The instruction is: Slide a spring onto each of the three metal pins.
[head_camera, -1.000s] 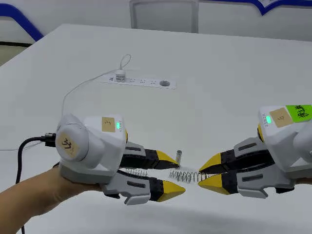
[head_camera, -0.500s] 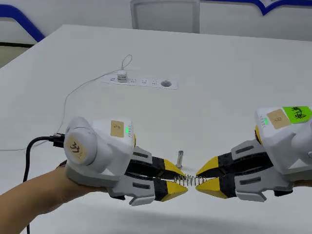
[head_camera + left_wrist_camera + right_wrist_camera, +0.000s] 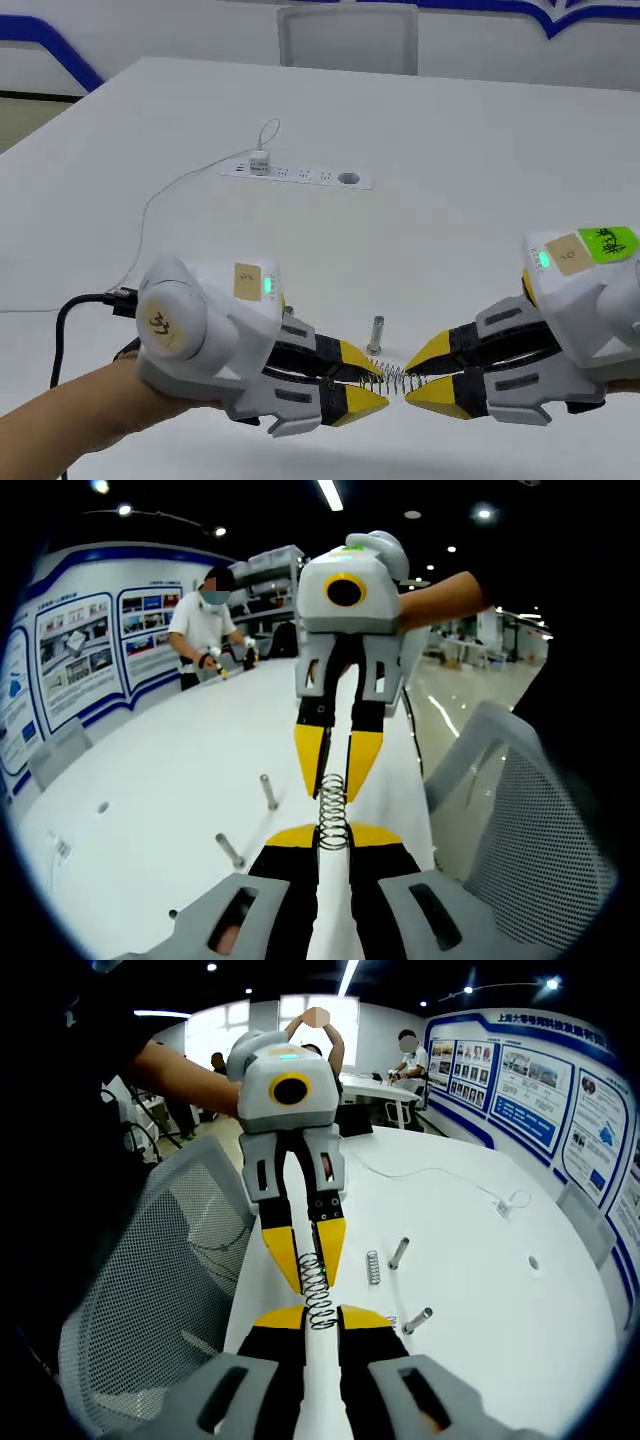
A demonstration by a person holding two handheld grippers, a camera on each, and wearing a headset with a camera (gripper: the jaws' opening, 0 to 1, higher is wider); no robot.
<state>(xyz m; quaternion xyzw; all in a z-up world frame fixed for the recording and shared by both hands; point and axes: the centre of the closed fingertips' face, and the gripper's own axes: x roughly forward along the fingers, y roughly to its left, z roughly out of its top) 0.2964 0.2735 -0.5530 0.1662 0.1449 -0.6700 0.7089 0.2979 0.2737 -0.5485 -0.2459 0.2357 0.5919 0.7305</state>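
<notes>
A short coil spring (image 3: 392, 376) hangs level between the two grippers, just above the white table (image 3: 470, 190). My left gripper (image 3: 368, 382) is shut on its left end and my right gripper (image 3: 421, 372) is shut on its right end. In the left gripper view the spring (image 3: 332, 810) rises from my left gripper (image 3: 330, 836) into the right gripper (image 3: 336, 776). In the right gripper view the spring (image 3: 315, 1292) runs from my right gripper (image 3: 320, 1318) to the left gripper (image 3: 306, 1257). A metal pin (image 3: 377, 333) stands just behind the spring. Two pins (image 3: 268, 791) (image 3: 230, 850) stand left of it.
A loose spring (image 3: 372, 1266) lies on the table beside two pins (image 3: 399, 1252) (image 3: 417, 1320). A white power strip (image 3: 297, 173) with a plug and cable sits mid-table. A chair (image 3: 345, 35) stands at the far edge. People work at a distant bench (image 3: 205, 630).
My left gripper has moved right and closed on the free end of the spring held by my right gripper. The two grippers now stand tip to tip.
</notes>
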